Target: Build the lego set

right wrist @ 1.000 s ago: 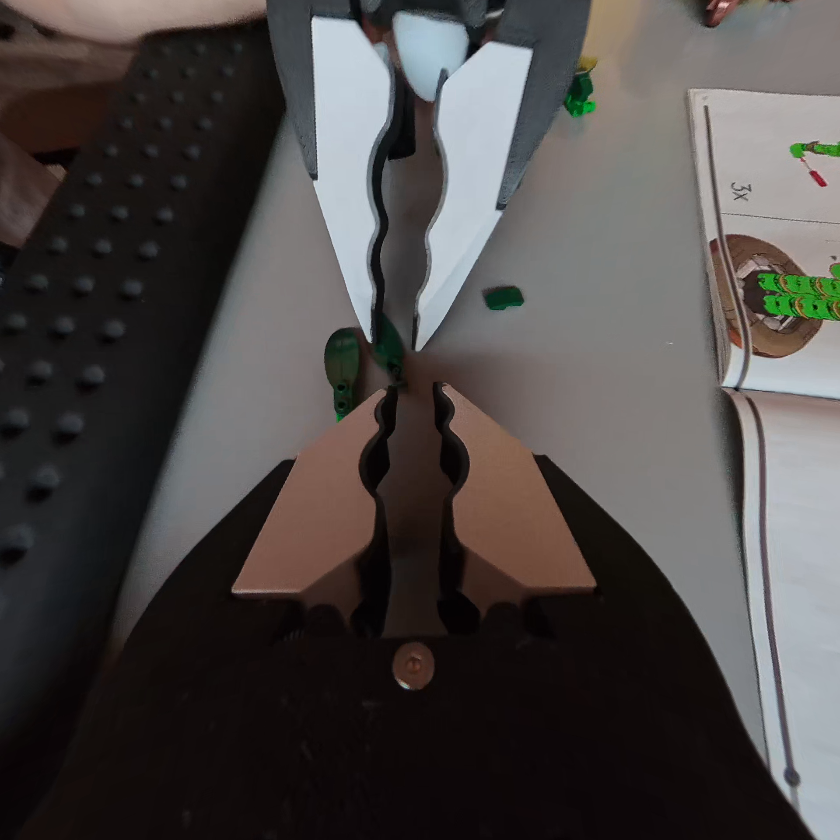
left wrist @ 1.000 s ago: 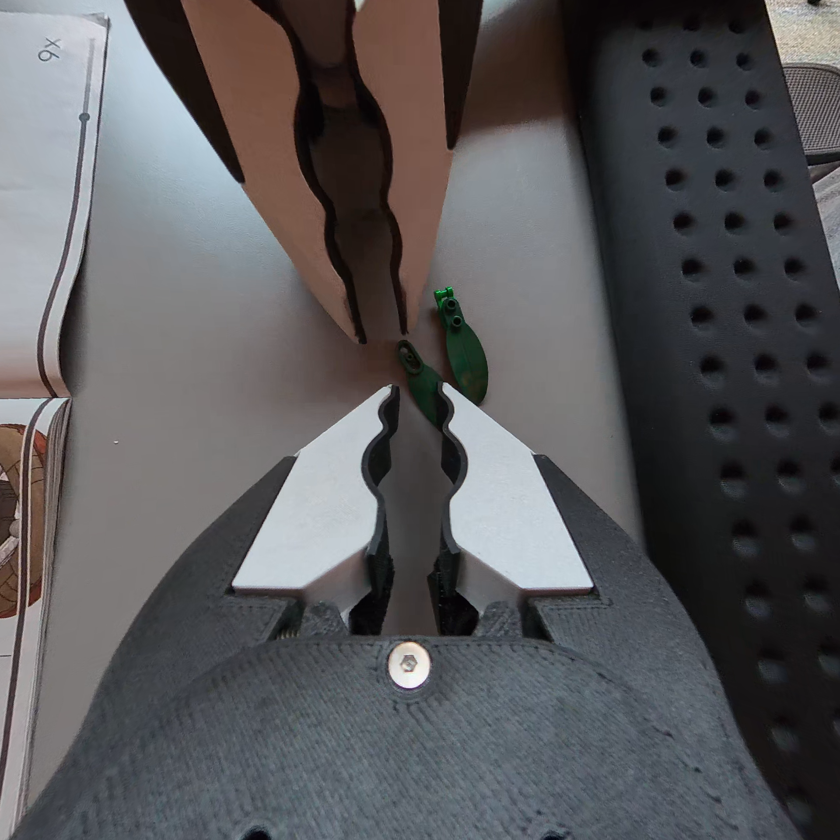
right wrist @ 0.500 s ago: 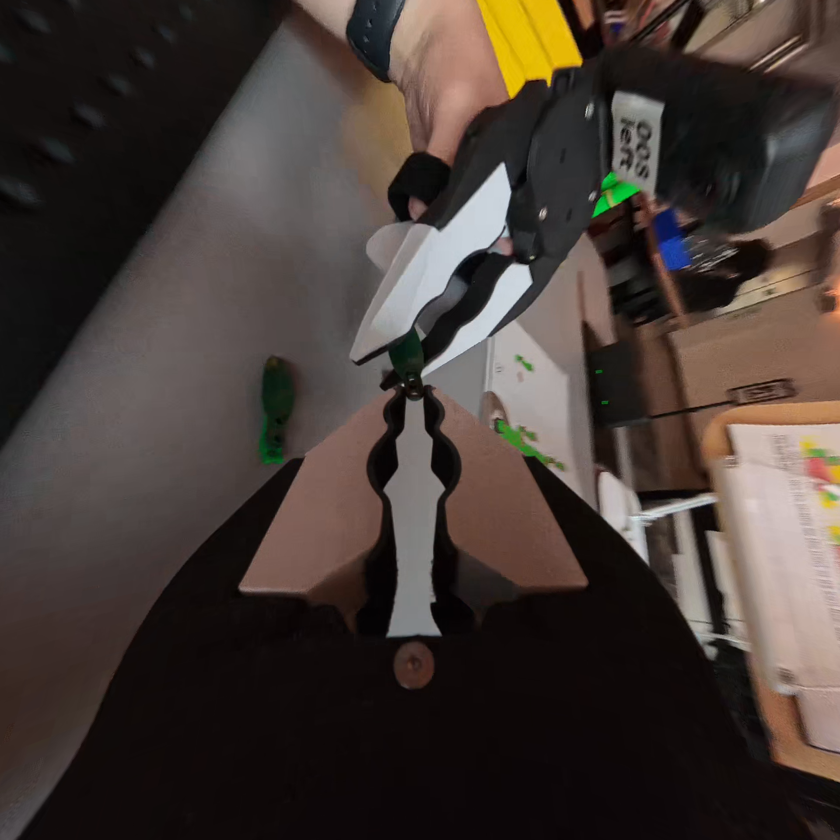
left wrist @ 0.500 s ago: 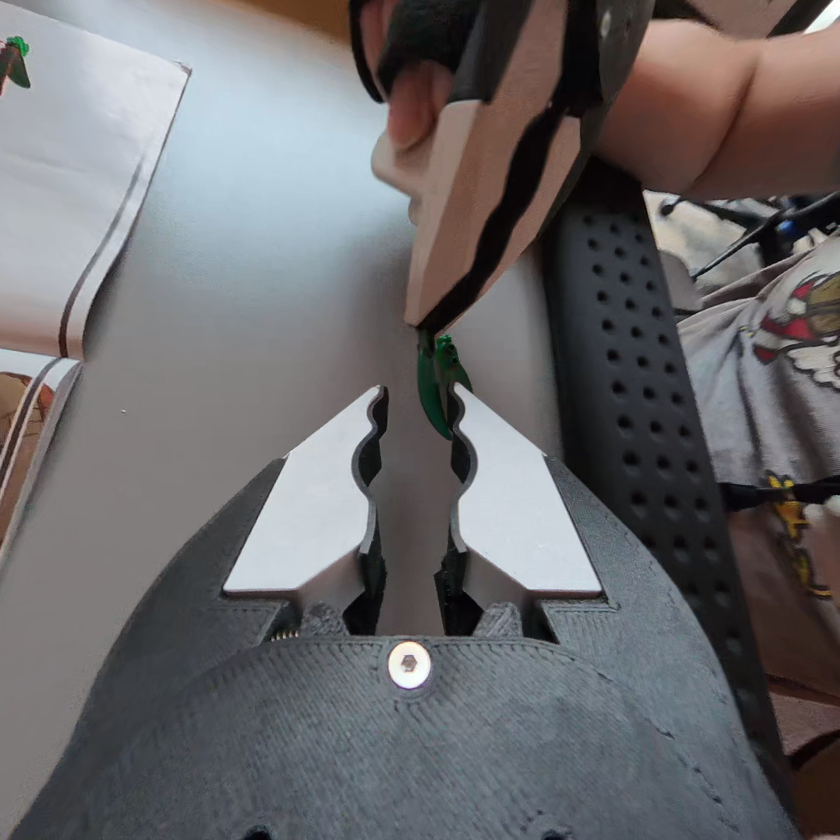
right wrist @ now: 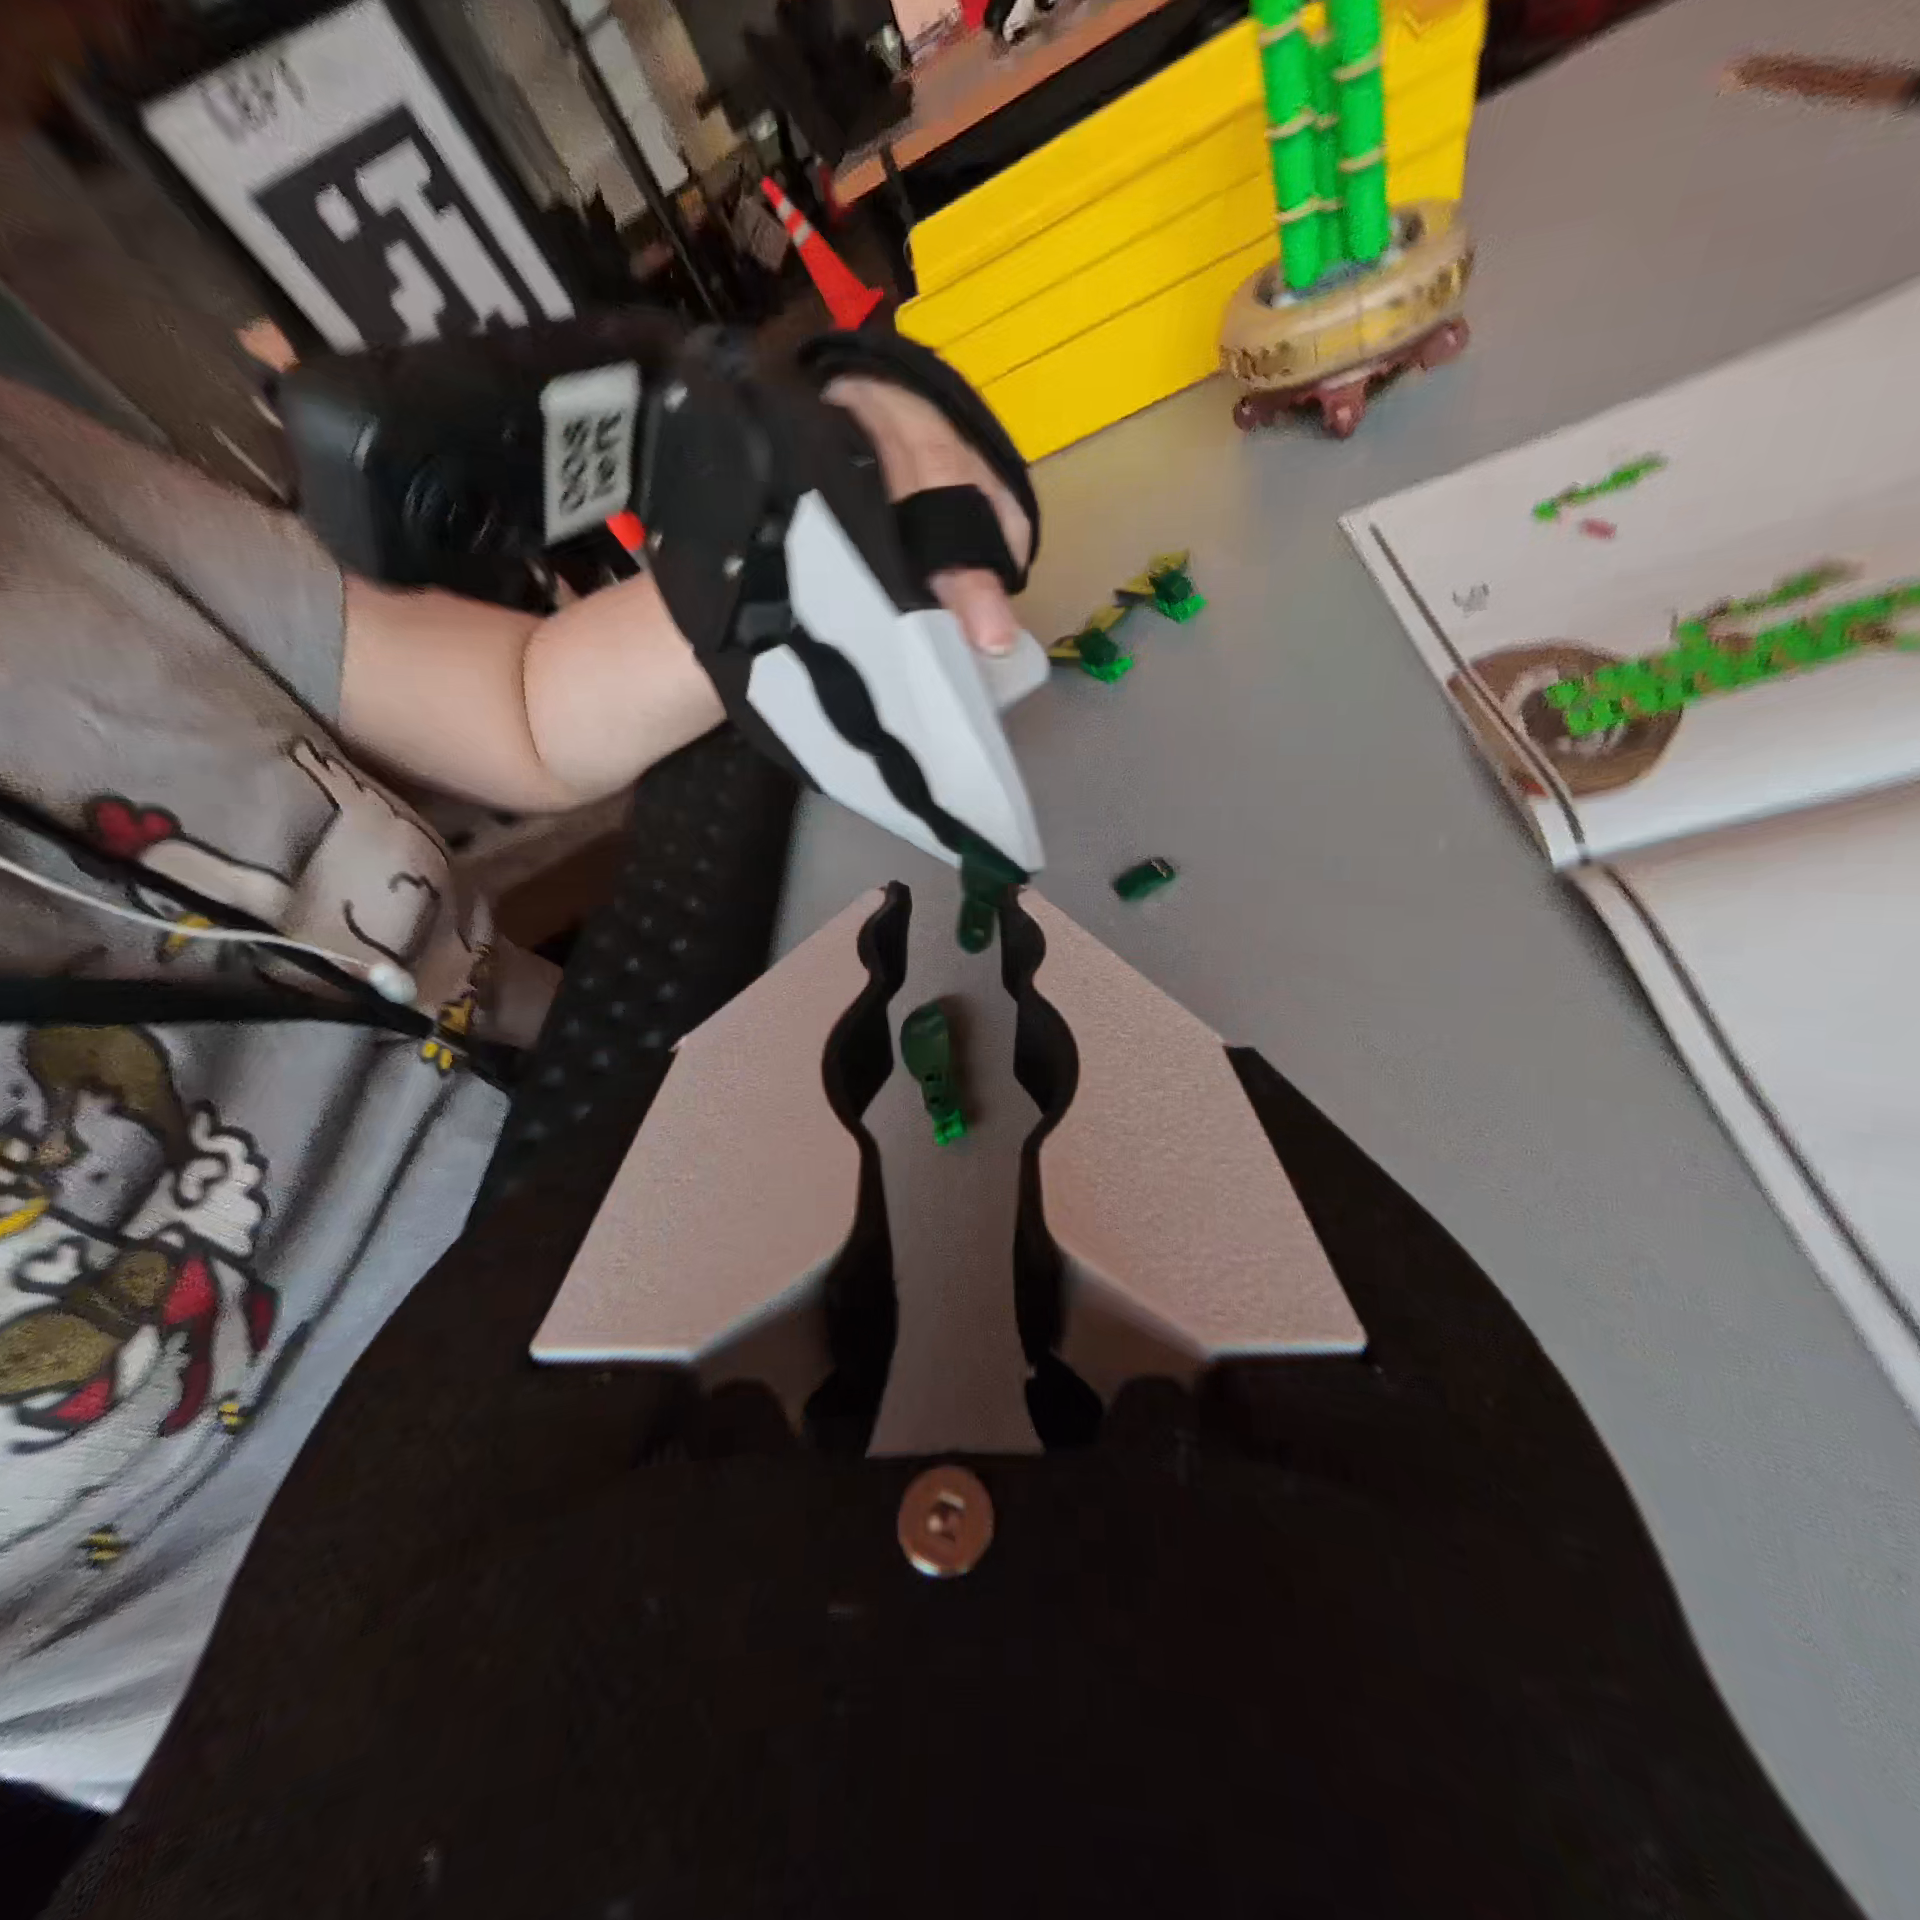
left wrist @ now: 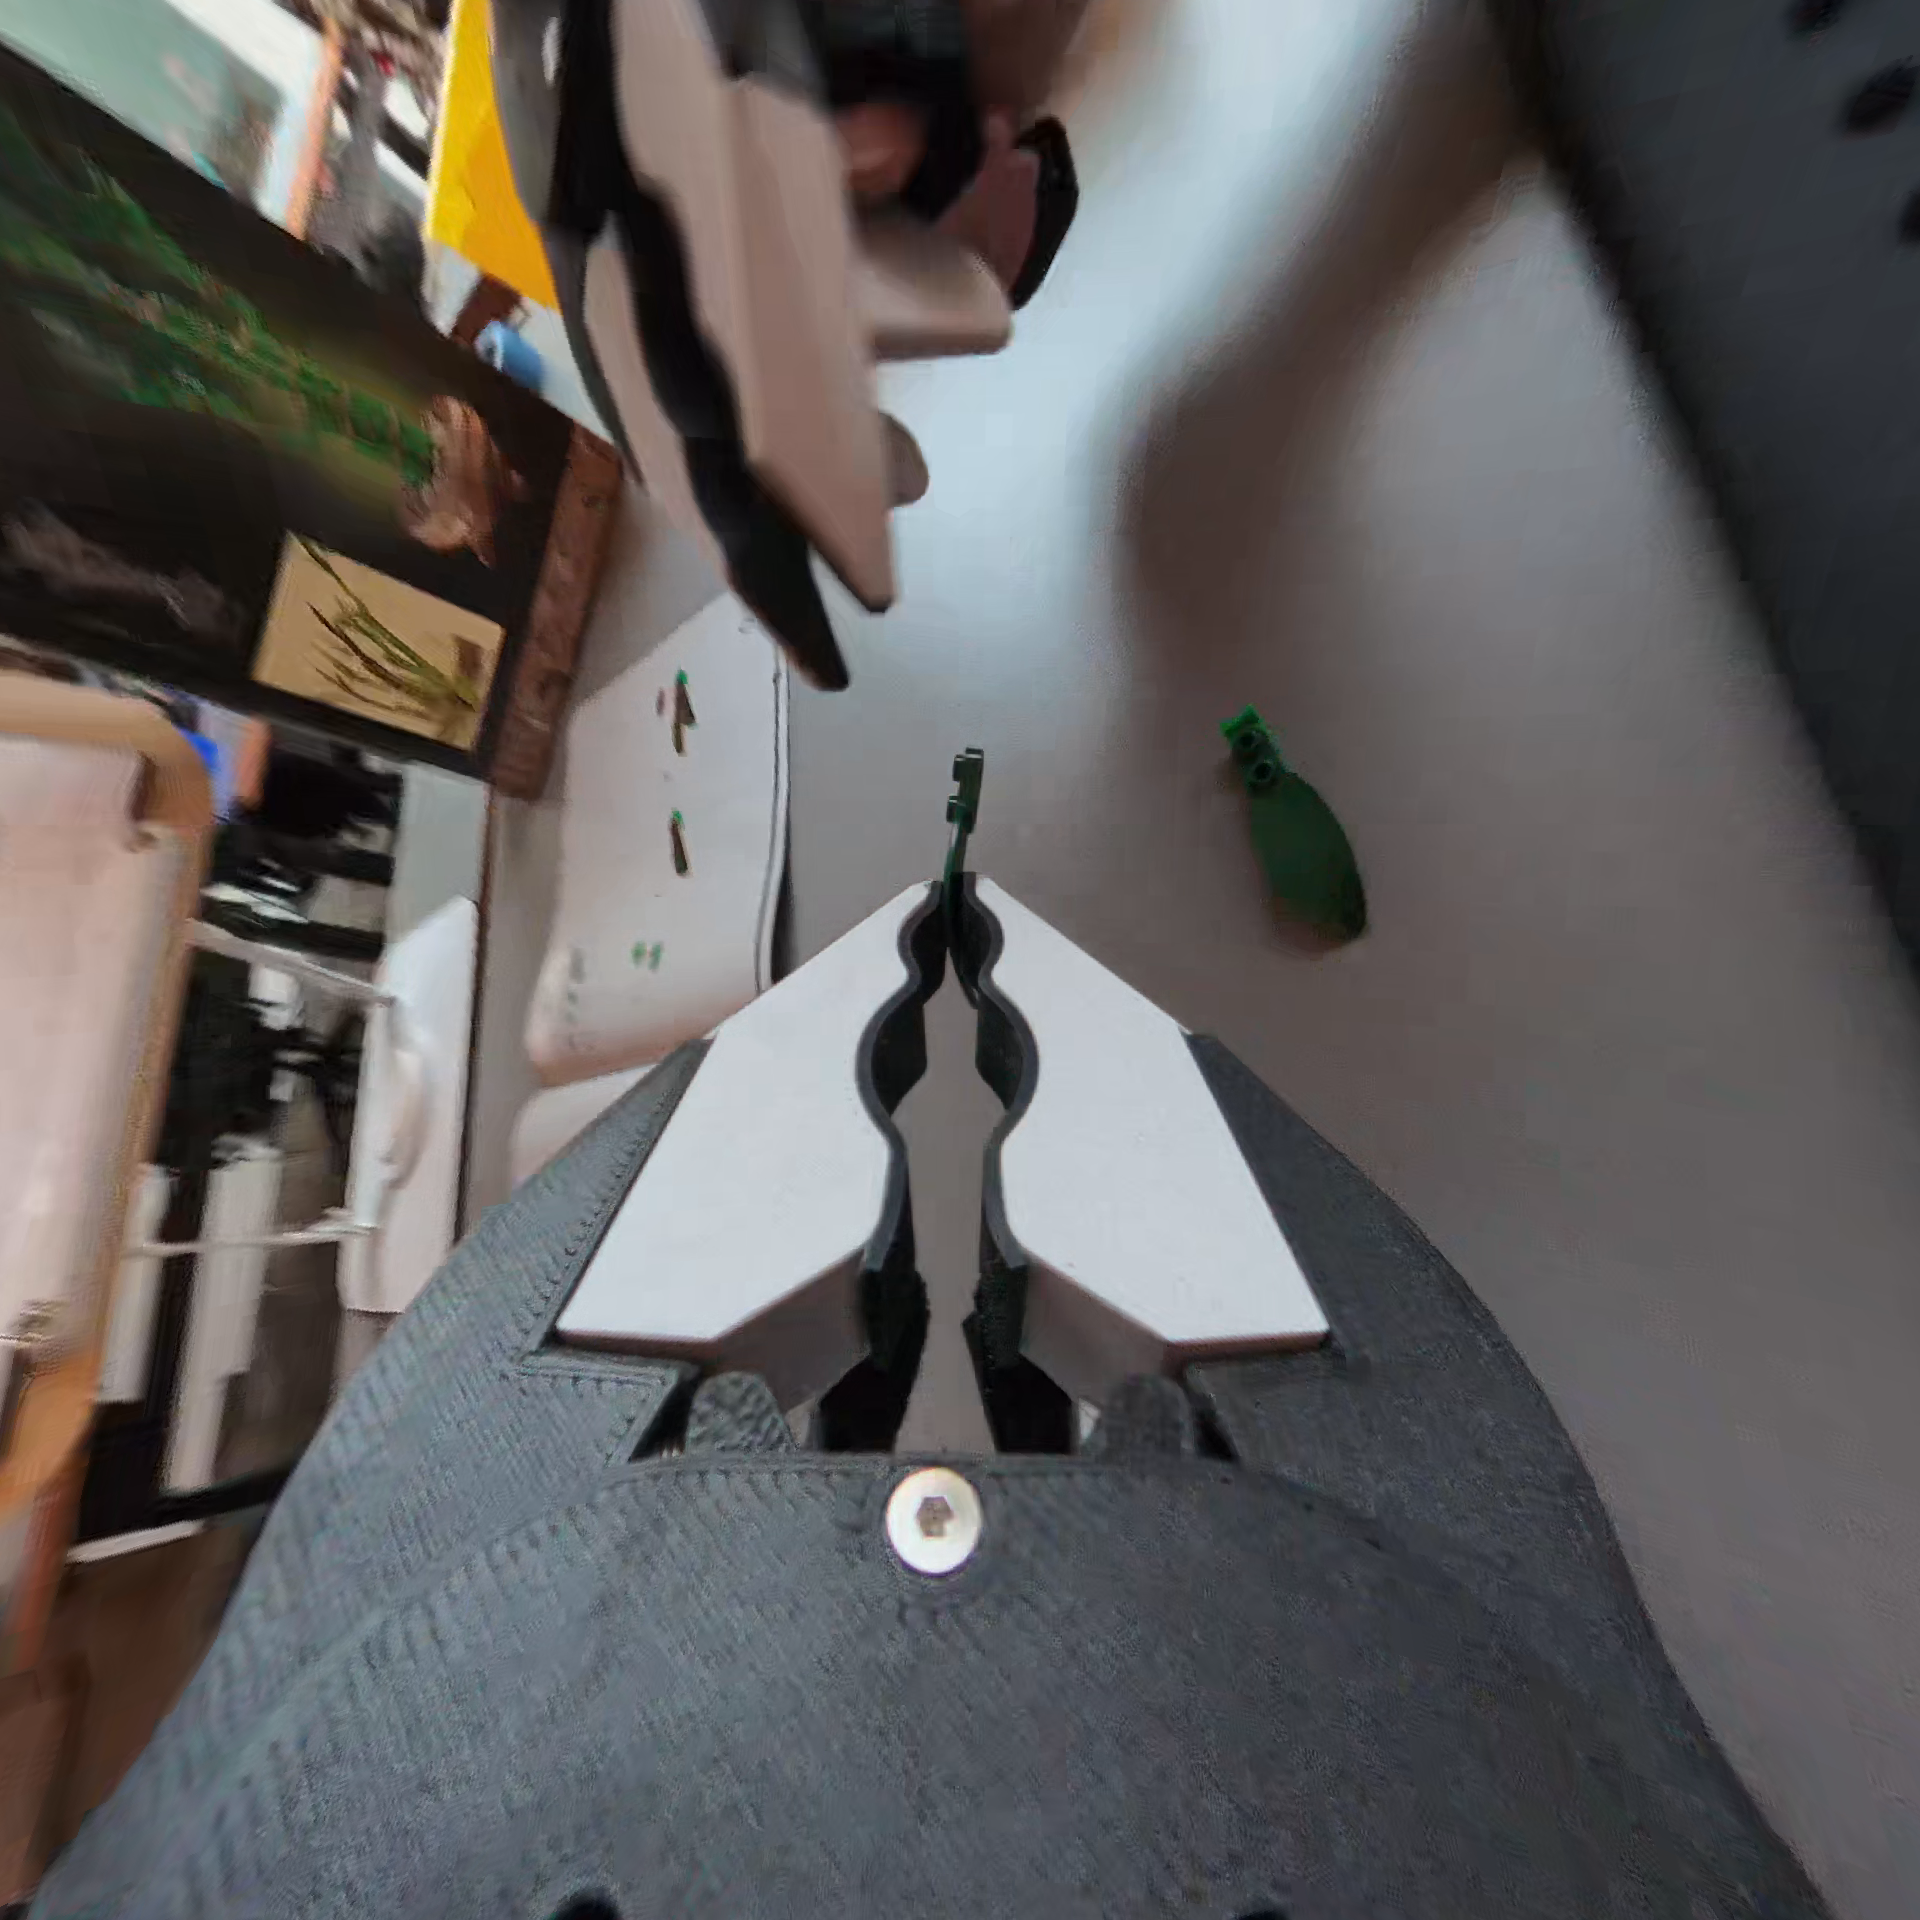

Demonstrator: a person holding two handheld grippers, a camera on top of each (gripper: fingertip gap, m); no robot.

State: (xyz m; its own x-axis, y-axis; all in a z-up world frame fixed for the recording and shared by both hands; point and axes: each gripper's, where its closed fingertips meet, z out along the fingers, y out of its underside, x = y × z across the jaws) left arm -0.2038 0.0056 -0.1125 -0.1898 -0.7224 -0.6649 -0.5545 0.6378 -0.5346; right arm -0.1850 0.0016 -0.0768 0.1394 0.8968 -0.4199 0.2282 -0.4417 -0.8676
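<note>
Leaf piece (left wrist: 958, 831) pinched in left hand-held gripper (left wrist: 951, 896) (edge-on).

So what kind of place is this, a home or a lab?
Probably a lab or workshop: a printed marker board and an orange cone stand behind the grey table, where a bamboo model is being built.

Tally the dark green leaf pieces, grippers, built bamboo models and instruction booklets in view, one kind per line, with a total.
dark green leaf pieces: 2, one clamped in the left gripper, one lying on the table
grippers: 2, counting the open right gripper
built bamboo model: 1
instruction booklet: 1
Total: 6
</note>
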